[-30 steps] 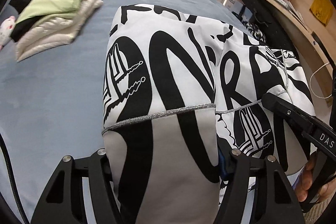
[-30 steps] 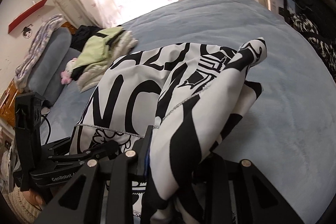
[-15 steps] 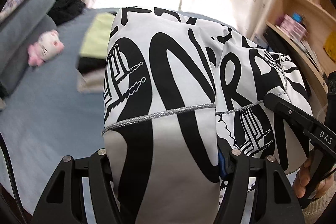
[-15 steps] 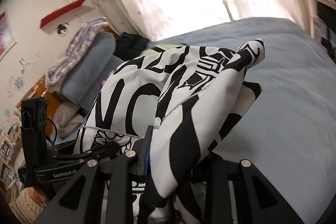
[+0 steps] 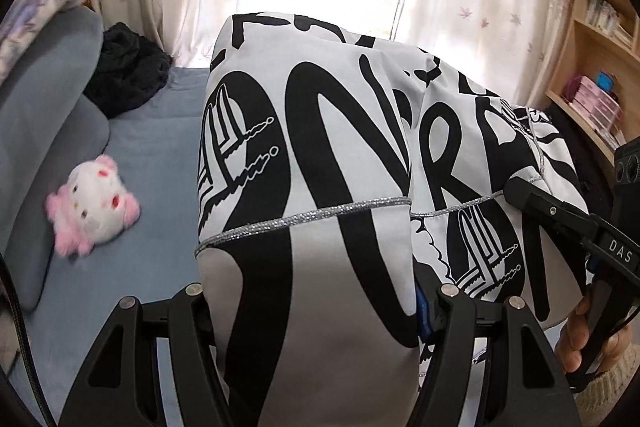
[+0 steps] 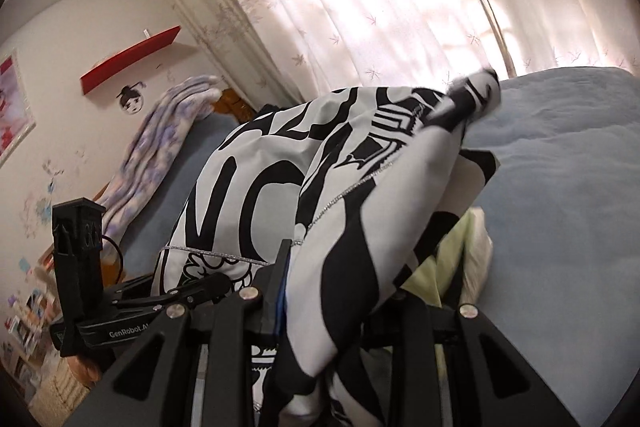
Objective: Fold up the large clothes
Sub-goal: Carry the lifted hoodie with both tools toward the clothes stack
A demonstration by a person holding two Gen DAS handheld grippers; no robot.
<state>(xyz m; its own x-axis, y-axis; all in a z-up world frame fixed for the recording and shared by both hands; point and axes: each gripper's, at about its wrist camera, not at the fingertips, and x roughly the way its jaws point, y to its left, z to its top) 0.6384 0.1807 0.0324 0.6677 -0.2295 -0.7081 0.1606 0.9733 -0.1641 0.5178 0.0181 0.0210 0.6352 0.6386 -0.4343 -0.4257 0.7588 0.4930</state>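
Observation:
A folded white garment with big black lettering [image 5: 320,155] hangs above the blue bed sheet [image 5: 152,155], held up by both grippers. My left gripper [image 5: 320,291] is shut on its thick near edge, with a finger on each side. My right gripper [image 6: 340,291] is shut on the bunched right end of the same garment [image 6: 280,187]; its right finger is hidden by cloth. In the left wrist view the right gripper's finger [image 5: 560,219] presses the cloth at the right, with a hand behind it. The left gripper [image 6: 140,307] shows at the left of the right wrist view.
A stack of folded light-green and cream clothes [image 6: 460,259] lies on the bed just under the garment's right end. A pink-and-white plush toy [image 5: 92,207], a black clothing heap [image 5: 124,71] and a grey cushion [image 5: 48,87] sit toward the bed's head. Wooden shelves [image 5: 600,67] stand right.
Both grippers have carried the garment across the bed toward its head and slightly up. The folded stack left the left view and now lies under the garment in the right view.

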